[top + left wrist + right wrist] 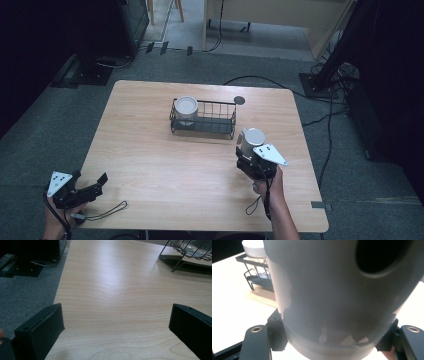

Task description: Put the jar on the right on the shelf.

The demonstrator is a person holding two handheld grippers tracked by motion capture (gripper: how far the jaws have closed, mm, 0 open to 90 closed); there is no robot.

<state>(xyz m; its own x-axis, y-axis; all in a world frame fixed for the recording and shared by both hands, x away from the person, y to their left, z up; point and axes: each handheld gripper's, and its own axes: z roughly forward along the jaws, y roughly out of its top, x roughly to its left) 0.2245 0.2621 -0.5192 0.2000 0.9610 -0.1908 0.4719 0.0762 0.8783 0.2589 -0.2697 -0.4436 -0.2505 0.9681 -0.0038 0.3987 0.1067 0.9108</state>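
A grey cylindrical cup stands out to the right of the table's middle, just in front of the basket's right end. My right gripper is shut on it low on its body. In the right gripper view the grey cup is very close, with a dark oval opening near its top, and the jaws press on both sides. A black wire basket sits at the table's centre back, with a white-lidded jar at its left end. My left gripper rests open at the front left corner, its jaws wide apart over bare wood.
The light wooden table has a small dark disc behind the basket. A corner of the basket appears at the top right of the left gripper view. Cables and dark stands lie on the grey floor around the table.
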